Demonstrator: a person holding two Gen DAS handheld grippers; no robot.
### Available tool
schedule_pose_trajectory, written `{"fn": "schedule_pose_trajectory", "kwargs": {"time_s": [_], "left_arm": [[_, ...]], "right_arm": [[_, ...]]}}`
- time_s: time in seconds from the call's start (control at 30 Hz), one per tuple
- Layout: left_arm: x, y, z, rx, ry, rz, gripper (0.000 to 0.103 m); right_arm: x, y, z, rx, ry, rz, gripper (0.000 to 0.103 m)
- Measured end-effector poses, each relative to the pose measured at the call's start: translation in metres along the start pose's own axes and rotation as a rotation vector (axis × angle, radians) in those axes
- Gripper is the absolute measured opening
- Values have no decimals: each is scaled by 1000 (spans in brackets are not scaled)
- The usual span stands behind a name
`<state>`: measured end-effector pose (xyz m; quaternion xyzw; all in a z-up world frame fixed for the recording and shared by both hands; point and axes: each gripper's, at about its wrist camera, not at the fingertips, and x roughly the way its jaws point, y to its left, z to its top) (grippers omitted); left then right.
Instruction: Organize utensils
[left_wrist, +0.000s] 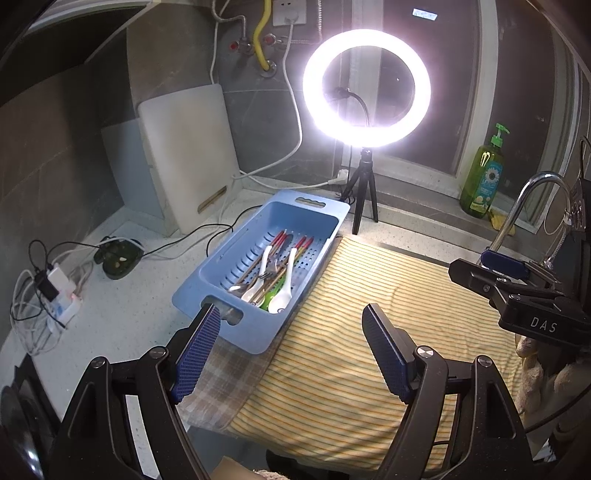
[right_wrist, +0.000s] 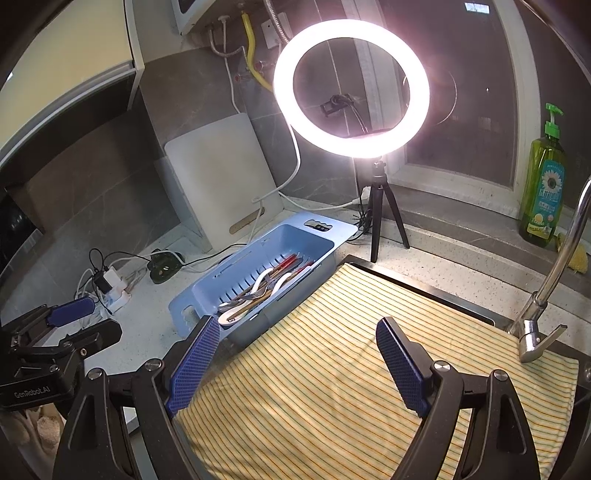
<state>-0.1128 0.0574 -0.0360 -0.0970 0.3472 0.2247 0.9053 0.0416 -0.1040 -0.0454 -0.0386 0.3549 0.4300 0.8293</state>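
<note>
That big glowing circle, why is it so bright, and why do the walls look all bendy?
In both wrist views the ring light is lit and overexposed, so it blooms white with a hazy glow. The left wrist view shows its reflection as a bright patch on the striped cloth. Both views bend straight edges, like the window frame, because the lens is fisheye, and the corners go dark.

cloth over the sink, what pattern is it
Yellow cloth with thin stripes, clearest in the right wrist view.

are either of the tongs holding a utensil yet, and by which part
Nothing is held. Both the left tongs and the right tongs stand open over the striped cloth; the utensils all lie in the blue basket.
</note>
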Motion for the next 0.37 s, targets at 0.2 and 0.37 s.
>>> {"fn": "schedule_pose_trajectory", "kwargs": {"time_s": [0.2, 0.37], "left_arm": [[2, -1, -3, -9, 0, 13, 79], [4, -4, -5, -6, 5, 2, 79]], "right_arm": [[3, -1, -2, 2, 14, -7, 84], [5, -3, -6, 16, 22, -16, 84]]}}
